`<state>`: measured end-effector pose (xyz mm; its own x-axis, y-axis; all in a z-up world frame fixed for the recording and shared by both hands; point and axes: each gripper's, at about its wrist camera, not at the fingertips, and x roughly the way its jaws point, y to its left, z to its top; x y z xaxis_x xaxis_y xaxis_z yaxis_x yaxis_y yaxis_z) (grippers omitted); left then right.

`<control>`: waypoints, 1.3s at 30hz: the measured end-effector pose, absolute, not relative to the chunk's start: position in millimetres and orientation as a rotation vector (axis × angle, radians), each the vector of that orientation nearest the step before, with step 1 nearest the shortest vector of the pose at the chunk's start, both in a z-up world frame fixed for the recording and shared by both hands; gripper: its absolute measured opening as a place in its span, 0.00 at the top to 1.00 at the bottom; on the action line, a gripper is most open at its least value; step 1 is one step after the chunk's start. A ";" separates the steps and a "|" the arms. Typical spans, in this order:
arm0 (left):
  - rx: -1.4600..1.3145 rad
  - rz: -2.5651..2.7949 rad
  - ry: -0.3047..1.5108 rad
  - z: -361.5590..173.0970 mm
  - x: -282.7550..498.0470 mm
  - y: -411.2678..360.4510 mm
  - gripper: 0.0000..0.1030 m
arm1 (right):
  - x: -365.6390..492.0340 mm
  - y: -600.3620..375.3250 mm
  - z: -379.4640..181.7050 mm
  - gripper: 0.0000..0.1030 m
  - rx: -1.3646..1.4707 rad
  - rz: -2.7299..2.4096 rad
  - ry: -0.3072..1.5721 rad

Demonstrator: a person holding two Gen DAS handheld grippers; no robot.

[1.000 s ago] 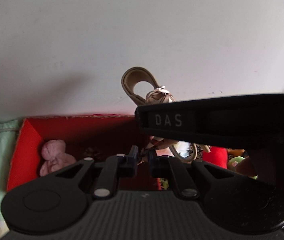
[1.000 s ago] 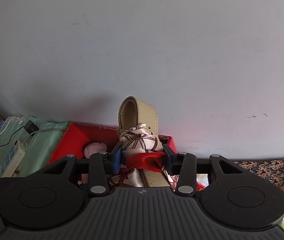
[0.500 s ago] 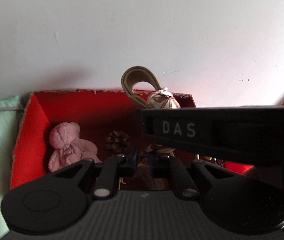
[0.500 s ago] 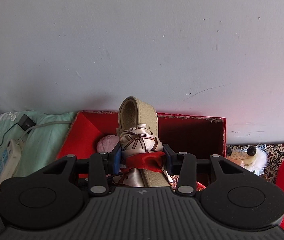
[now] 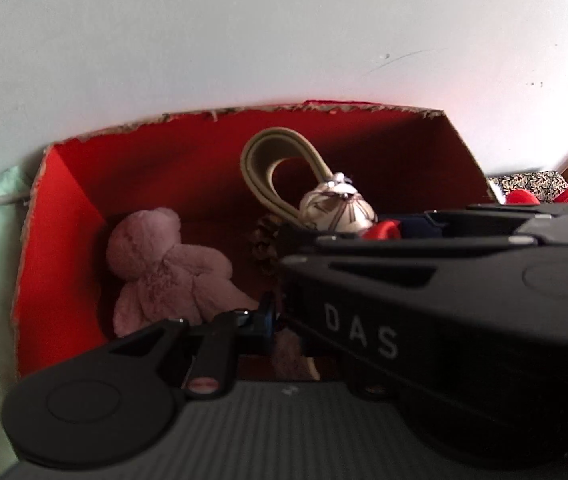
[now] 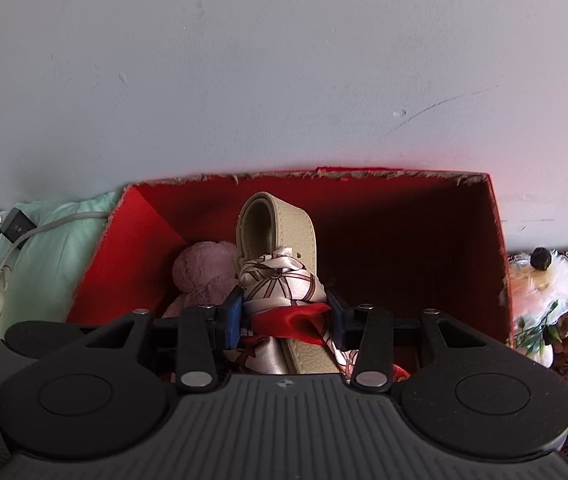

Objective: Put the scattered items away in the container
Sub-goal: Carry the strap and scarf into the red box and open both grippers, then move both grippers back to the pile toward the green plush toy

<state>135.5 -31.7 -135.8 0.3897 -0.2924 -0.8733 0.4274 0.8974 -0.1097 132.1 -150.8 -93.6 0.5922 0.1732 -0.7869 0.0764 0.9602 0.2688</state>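
Your right claw (image 6: 284,316) clamps the belt (image 6: 272,220) and scarf (image 6: 280,280) above the red box (image 6: 496,216), poised for dropping beside the pink teddy (image 6: 204,268); your left claw's (image 5: 280,324) gap is hidden, so I cannot tell.

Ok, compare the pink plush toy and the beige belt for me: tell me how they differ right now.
The pink plush toy lies loose on the floor of the red box; the beige belt is held up, clamped with a patterned scarf in the right gripper. The toy is fuzzy and rounded; the belt is a smooth, flat strap bent into a loop. Both sit within the box's walls.
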 end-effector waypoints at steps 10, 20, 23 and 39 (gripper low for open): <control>0.170 -0.477 1.129 -147.6 135.9 -30.7 0.91 | 128.7 -156.0 -102.6 0.59 0.346 -0.055 0.988; 0.155 -0.452 1.160 -150.9 146.1 -22.8 0.91 | 138.4 -161.4 -108.1 0.47 0.349 -0.067 1.062; 0.149 -0.443 1.171 -152.3 149.7 -19.3 0.82 | 135.7 -164.6 -101.5 0.41 0.340 -0.060 1.045; 0.139 -0.297 1.060 -91.7 127.8 30.2 0.74 | 72.7 -239.4 -49.6 0.36 0.432 -0.142 0.851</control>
